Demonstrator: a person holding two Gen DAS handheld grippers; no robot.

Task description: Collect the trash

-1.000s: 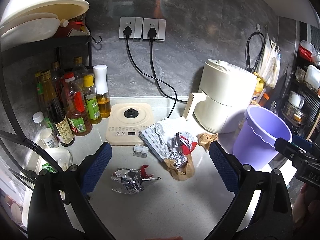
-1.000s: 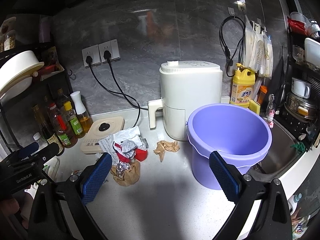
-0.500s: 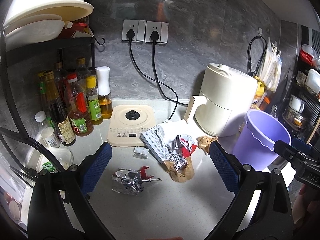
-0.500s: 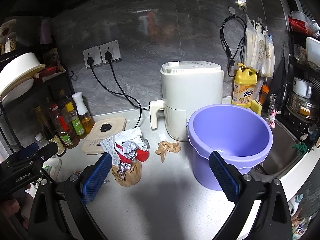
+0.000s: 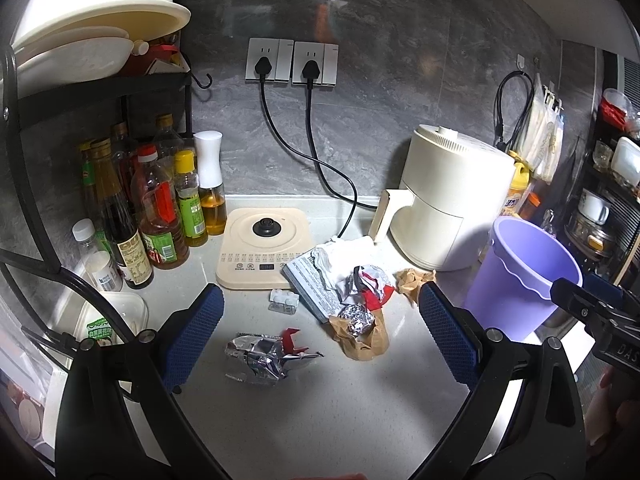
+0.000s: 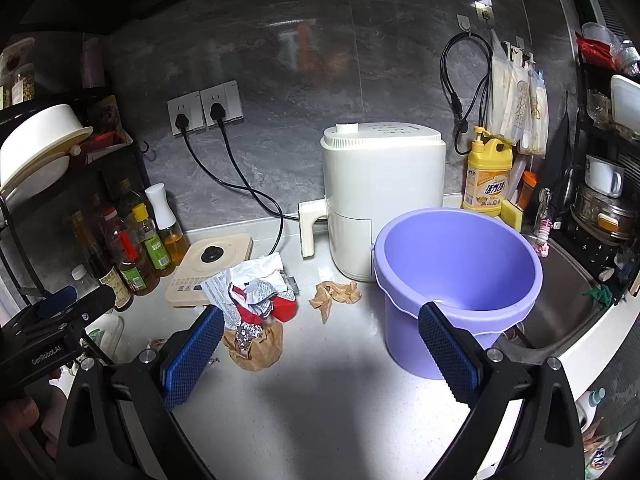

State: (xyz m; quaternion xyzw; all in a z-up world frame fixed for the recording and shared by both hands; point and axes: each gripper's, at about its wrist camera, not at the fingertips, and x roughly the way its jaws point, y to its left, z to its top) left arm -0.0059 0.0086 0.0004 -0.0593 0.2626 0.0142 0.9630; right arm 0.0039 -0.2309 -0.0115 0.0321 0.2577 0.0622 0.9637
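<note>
Largest thing ahead of my right hand-held gripper (image 6: 320, 354) is the purple bucket (image 6: 456, 268), smooth thin plastic with a wavy band under the rim, standing empty on the pale speckled worktop (image 6: 320, 408) just past my right finger; I judge it light enough to skid or tip towards the sink (image 6: 560, 304) beyond it if I knock the rim while dropping rubbish in. Behind it stands the cream air fryer (image 6: 380, 196), hard and glossy, with a cord trailing along the worktop beside the trash, which a careless grab could snag. Ahead of my left hand-held gripper (image 5: 320, 338) lies a flat cream hot plate (image 5: 264, 248), and glass oil bottles (image 5: 160, 216) crowd off to its left, easy to topple with a wide swing. Both hand-held grippers hang wide open and hold nothing. The trash lies between and just beyond the fingers: a heap of crumpled white printed paper (image 5: 320, 276) with red wrapper scraps, a limp brown paper bag (image 5: 364, 338) with a foil ball (image 5: 356, 318) resting on it, a crushed silver foil packet (image 5: 260, 356) nearest my left fingers, and a brown paper wad (image 6: 334, 294) apart, nearer the fryer. The foil is slick and springy, so it may slip out of a shallow pinch; the loose paper could shed scraps, and the ball may roll off the bag. A small clear plastic piece (image 5: 284, 302) sits by the hot plate.
</note>
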